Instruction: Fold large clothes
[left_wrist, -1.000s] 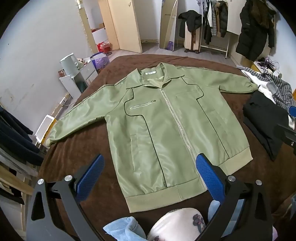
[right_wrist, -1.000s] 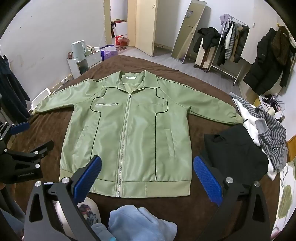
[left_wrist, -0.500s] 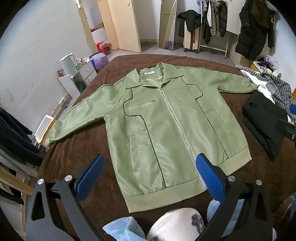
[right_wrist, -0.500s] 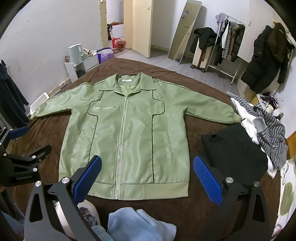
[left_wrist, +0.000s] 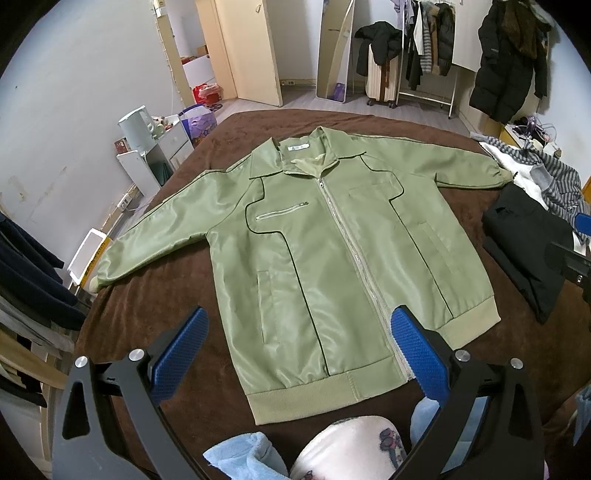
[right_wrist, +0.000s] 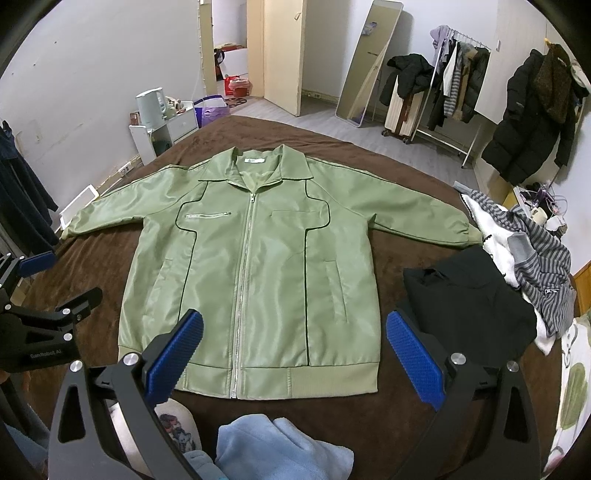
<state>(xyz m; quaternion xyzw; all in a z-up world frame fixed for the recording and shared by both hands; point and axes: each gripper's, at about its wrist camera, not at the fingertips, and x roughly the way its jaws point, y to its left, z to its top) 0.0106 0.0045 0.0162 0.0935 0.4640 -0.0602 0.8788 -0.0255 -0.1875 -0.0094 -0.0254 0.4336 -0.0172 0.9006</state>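
Both grippers hover with fingers spread wide, holding nothing: the left gripper (left_wrist: 299, 347) and right gripper (right_wrist: 293, 349) each look down on the green jacket (right_wrist: 255, 266), spread flat, zipped, just ahead on the brown bedcover (left_wrist: 155, 295). Its slick fabric may slip from a shallow pinch, skewing the fold.

Olive-green jacket (right_wrist: 258, 266) with black piping on a brown blanket (right_wrist: 406, 406), beside a grey-striped garment (right_wrist: 543, 266).
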